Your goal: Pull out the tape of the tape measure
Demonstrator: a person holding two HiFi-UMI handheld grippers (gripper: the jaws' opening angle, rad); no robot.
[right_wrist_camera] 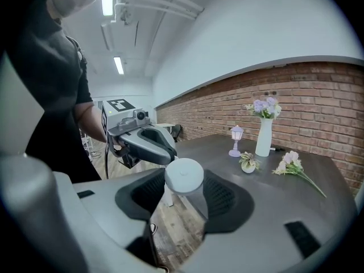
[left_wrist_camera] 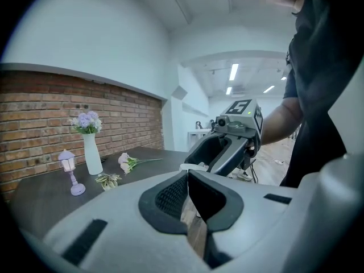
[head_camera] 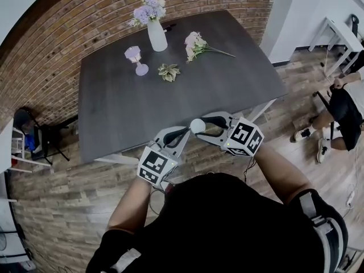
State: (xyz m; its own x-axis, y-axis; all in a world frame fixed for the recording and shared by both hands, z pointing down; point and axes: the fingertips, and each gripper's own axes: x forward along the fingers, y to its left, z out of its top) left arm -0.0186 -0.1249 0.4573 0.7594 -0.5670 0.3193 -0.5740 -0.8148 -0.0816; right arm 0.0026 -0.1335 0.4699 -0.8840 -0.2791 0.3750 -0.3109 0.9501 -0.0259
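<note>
A round white tape measure (head_camera: pixel 197 125) (right_wrist_camera: pixel 183 176) is held off the near edge of the dark table (head_camera: pixel 170 95), over the wood floor. My right gripper (head_camera: pixel 200 127) (right_wrist_camera: pixel 185 187) is shut on it, one dark pad on each side of the case. My left gripper (head_camera: pixel 186 131) (left_wrist_camera: pixel 187 174) comes in from the left with its jaws closed tip to tip. Those tips rest right against the tape measure's white case (left_wrist_camera: pixel 193 166). No drawn-out tape shows, and I cannot tell whether the left tips pinch its end tab. In the right gripper view the left gripper (right_wrist_camera: pixel 168 156) touches the case from behind.
On the table's far half stand a white vase of lilac flowers (head_camera: pixel 156 30), a small lilac lantern (head_camera: pixel 136 58), a little potted plant (head_camera: pixel 169 71) and a loose flower sprig (head_camera: pixel 199 45). A brick wall runs behind. A person (head_camera: pixel 335 110) sits at the right, and a white table (head_camera: pixel 341 36) stands beyond.
</note>
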